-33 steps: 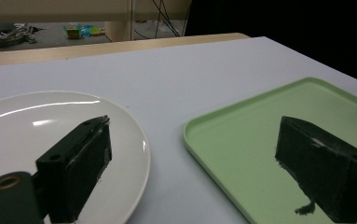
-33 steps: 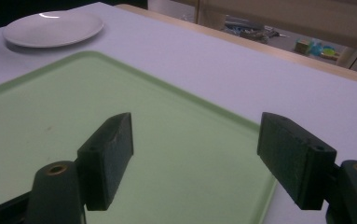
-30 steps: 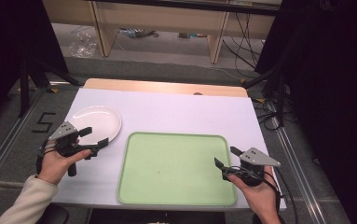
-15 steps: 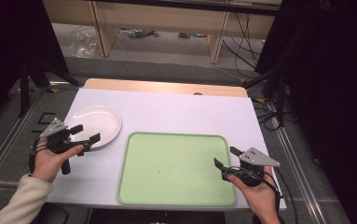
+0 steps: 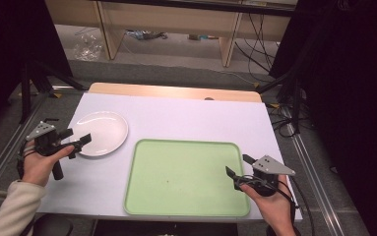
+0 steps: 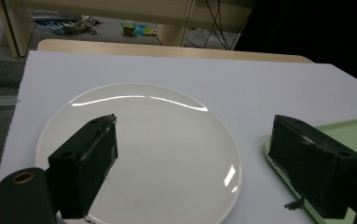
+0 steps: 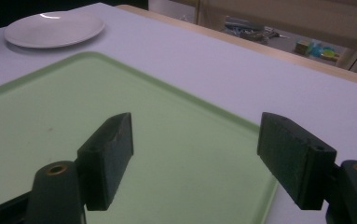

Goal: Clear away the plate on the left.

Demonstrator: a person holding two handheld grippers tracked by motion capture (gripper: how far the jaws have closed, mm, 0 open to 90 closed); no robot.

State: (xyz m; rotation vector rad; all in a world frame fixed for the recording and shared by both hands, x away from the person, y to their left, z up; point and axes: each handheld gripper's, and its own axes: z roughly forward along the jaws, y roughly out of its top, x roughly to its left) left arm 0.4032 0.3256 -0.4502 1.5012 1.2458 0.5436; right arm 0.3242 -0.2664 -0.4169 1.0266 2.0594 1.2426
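left gripper view: left gripper (image 6: 192, 158), jaws spread, cuts off plate (image 6: 167, 154)'s near rim.

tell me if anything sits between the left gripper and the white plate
Nothing visible does. The left gripper hangs open at the near edge of the white plate, with only bare plate between its jaws; the green tray lies off to the side.

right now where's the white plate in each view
high view: white plate at left, beside the green tray.
left gripper view: plate at centre, between the jaws.
right gripper view: plate top left.
shared landmark: the green tray.
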